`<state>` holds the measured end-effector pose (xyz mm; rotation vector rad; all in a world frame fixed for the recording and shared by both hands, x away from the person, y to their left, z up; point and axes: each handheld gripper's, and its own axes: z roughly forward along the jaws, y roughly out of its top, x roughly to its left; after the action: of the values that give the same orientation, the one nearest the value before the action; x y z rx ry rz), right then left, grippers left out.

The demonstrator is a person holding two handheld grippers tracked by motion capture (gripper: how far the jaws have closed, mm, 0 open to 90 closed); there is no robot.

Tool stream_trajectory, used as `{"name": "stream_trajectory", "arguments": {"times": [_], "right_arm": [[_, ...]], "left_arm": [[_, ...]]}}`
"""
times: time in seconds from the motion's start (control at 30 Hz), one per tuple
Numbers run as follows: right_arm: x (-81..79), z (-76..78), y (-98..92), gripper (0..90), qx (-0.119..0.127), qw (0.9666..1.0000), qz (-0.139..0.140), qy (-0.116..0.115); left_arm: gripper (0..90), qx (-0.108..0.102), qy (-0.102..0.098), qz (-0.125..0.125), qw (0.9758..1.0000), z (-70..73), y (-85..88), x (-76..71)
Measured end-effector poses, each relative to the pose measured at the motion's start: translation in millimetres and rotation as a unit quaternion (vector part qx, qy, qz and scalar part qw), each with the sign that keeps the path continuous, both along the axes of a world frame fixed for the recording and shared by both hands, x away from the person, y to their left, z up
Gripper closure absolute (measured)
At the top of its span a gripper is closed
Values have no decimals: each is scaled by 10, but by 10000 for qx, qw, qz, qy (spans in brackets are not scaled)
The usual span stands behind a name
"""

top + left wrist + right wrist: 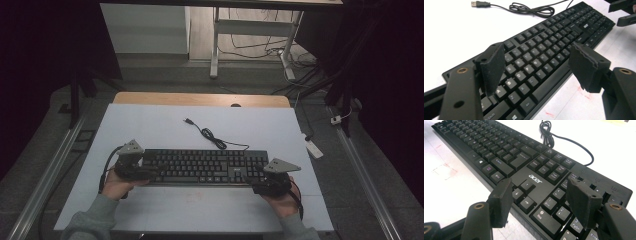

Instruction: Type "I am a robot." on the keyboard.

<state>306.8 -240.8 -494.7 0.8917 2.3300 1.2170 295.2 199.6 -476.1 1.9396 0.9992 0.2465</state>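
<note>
Black jaws of the left gripper and right gripper stand wide open over opposite ends of the keyboard, gripping nothing. It lies flat near the front of the white table, probably light, rigid and smooth-edged. Its short ends offer the likeliest hold, clear of the loose cable.

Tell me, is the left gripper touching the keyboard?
Cannot tell. In the left gripper view the left gripper stands open over the keyboard, its pads above the keys, but no gap or contact shows plainly.
</note>
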Motion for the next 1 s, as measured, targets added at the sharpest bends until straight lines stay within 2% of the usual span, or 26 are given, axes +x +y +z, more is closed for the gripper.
{"name": "stream_trajectory", "arguments": {"times": [0.3, 0.6, 0.73, 1.0], "right_arm": [[-6, -7, -25, 384, 0, 10000, -22, 13], [-2, -26, -43, 384, -7, 10000, -32, 15], [-2, -26, -51, 384, -50, 10000, -61, 21], [14, -36, -61, 384, -18, 10000, -63, 21]], "left_arm": [[339, -14, 0, -202, 9998, 2, -130, 18], [426, 23, 36, -361, 9993, -12, -257, 12], [516, 39, 9, -462, 9989, -30, -312, 8], [789, 72, 3, -679, 9977, -67, -423, 0]]}}
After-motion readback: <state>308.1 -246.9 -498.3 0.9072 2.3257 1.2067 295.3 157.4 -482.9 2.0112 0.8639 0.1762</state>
